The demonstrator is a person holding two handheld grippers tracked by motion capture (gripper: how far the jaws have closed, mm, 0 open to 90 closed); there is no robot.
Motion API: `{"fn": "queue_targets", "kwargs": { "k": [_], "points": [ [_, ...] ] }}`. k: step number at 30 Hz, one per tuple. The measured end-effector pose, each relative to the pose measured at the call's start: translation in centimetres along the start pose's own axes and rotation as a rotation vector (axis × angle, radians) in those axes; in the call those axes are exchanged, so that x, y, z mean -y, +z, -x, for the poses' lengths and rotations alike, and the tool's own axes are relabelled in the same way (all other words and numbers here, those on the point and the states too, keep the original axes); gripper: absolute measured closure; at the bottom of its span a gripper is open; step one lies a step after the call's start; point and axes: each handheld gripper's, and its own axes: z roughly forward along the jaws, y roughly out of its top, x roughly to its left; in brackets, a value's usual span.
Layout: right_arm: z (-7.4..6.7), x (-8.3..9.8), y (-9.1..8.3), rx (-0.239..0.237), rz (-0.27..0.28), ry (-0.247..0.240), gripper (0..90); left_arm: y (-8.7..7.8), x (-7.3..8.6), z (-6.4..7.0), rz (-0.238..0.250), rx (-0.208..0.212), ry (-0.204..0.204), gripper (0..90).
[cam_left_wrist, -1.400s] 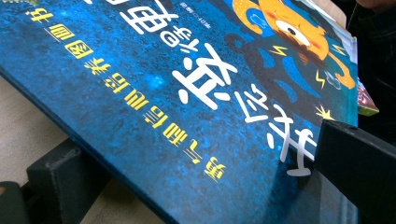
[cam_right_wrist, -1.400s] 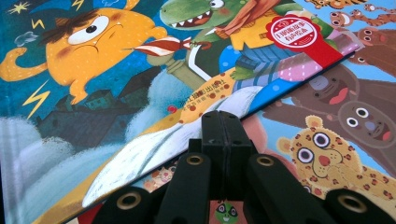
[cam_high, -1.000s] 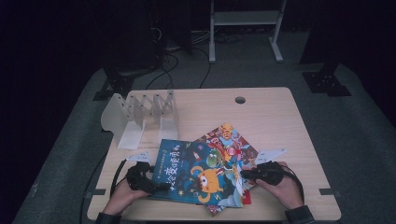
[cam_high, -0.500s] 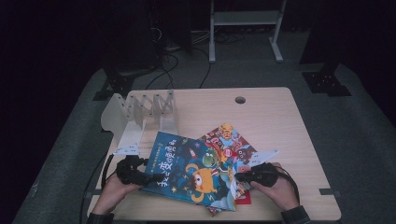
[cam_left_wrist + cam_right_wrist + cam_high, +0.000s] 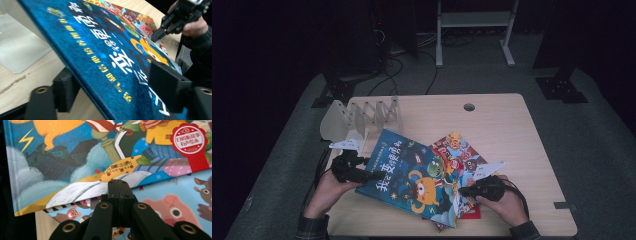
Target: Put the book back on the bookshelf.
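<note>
Left gripper has just been closing its jaws over the blue book's raised left edge, the cover between them but not clearly pinched. Right gripper, fully closed, rests at the book's opposite edge. Lifted further on so loose a hold, the book could slide onto the books beneath.

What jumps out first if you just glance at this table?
The big dark-blue picture book, its orange monster on the cover, tilted up at the table's near edge. The left gripper straddles its raised left edge, its jaws just closing in; the right gripper, jaws shut, presses against the book's right edge, over more colourful books.
</note>
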Motion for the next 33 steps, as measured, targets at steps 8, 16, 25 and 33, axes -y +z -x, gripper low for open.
{"fn": "queue_targets", "kwargs": {
  "k": [8, 16, 25, 33],
  "points": [
    [-0.2, -0.3, 0.4, -0.023, 0.001, 0.000, 88.8, -0.5, -2.5, -0.4, -0.047, -0.018, 0.003, 39.2],
    [-0.4, -0.6, 0.8, -0.035, -0.002, -0.007, 88.9, -1.1, -4.9, -1.0, -0.039, 0.037, 0.007, 48.5],
    [-1.0, -1.3, 1.6, -0.042, -0.004, -0.030, 88.9, -1.6, -8.3, -0.9, -0.046, 0.085, 0.031, 58.7],
    [-1.6, -2.1, 2.5, -0.061, 0.002, -0.049, 89.0, -1.9, -11.6, -0.4, -0.113, 0.078, 0.038, 64.1]
  ]
}}
